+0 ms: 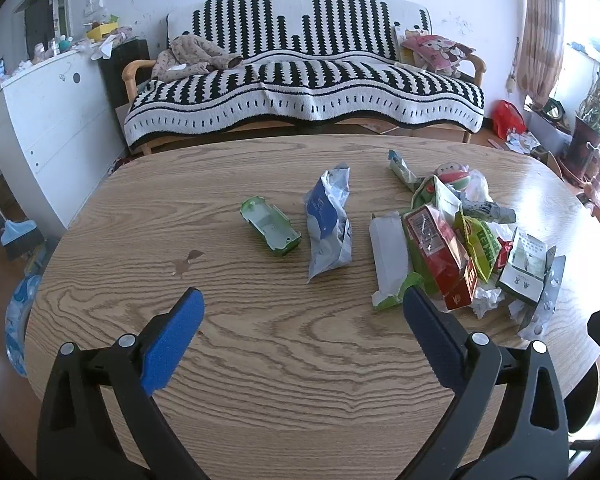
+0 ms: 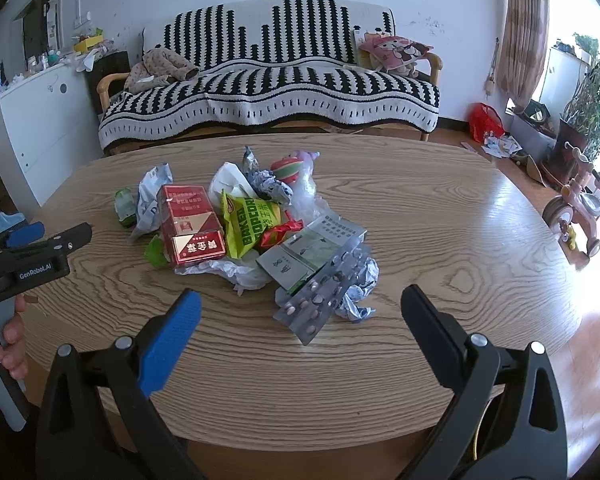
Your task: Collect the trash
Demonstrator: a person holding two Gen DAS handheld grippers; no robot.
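Both tongs wide open, empty

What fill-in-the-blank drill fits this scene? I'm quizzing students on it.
1. The trash lies on a ____ table.
2. The yellow bag reads BAKED ____.
3. Both the left tongs and the right tongs are ____.
4. The sofa cover is black and ____.

Answers: wooden; POPCORN; open; white
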